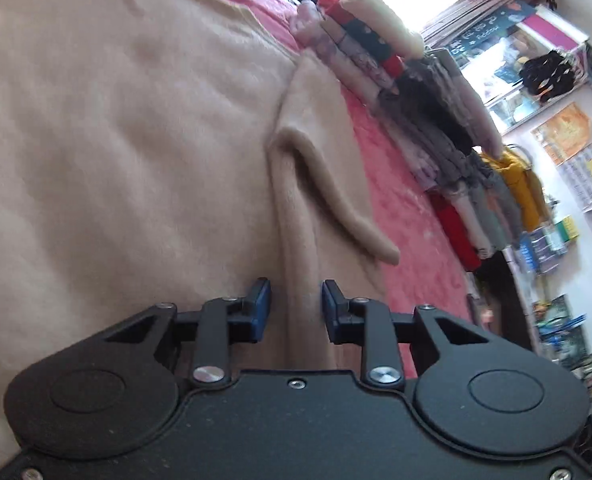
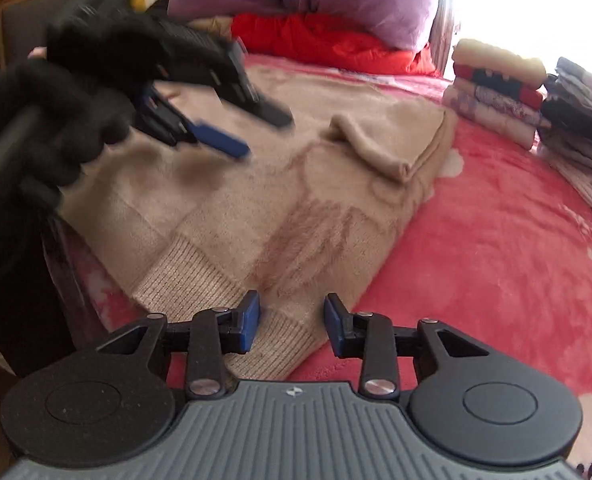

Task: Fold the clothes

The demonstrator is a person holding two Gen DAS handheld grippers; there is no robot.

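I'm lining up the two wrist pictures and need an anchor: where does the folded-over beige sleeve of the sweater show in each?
Left wrist: the sleeve runs up the middle, just ahead of the left gripper.
Right wrist: the sleeve lies right of centre, on the sweater's far side.
Shared landmark: the stack of folded clothes on the pink blanket.

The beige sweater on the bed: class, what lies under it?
A pink blanket shows around the beige sweater, evidently continuing beneath. Whatever else lies under the sweater is covered.
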